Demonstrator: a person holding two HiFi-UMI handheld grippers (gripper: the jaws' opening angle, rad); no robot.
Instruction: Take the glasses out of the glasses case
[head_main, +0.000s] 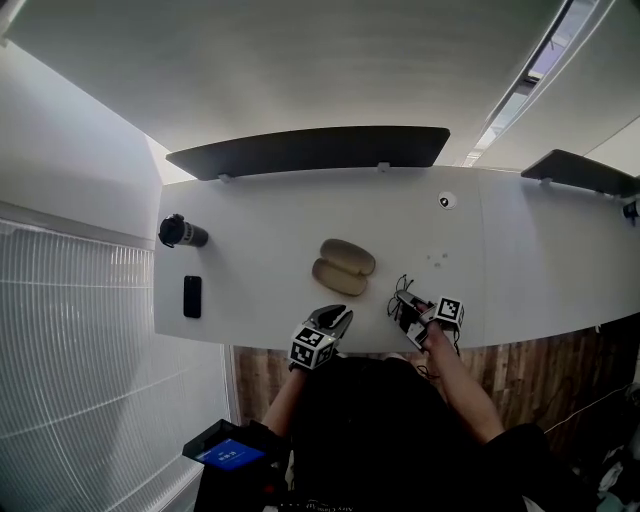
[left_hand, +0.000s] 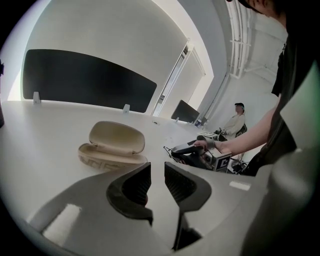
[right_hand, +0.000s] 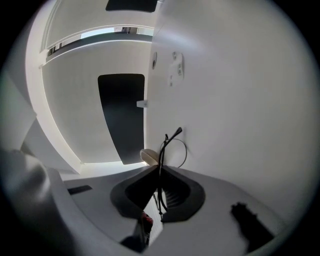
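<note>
The beige glasses case (head_main: 341, 267) lies open on the white table (head_main: 260, 215), its lid tipped back; in the left gripper view the case (left_hand: 111, 145) is just beyond the jaws. My left gripper (head_main: 338, 316) hovers at the table's front edge, a little short of the case, open (left_hand: 157, 169) with nothing between its fingers. To the right, my right gripper (head_main: 404, 301) is rolled onto its side and shut on the thin black glasses (head_main: 399, 292). In the right gripper view the wire frame (right_hand: 161, 160) runs between the closed jaws (right_hand: 158, 169), and one lens rim sticks out past the tips.
A black phone (head_main: 192, 296) and a dark cylinder (head_main: 182, 232) lie at the table's left end. A small round disc (head_main: 447, 200) sits at the back right. Dark divider panels (head_main: 310, 150) line the far edge. A person (left_hand: 235, 120) sits far off.
</note>
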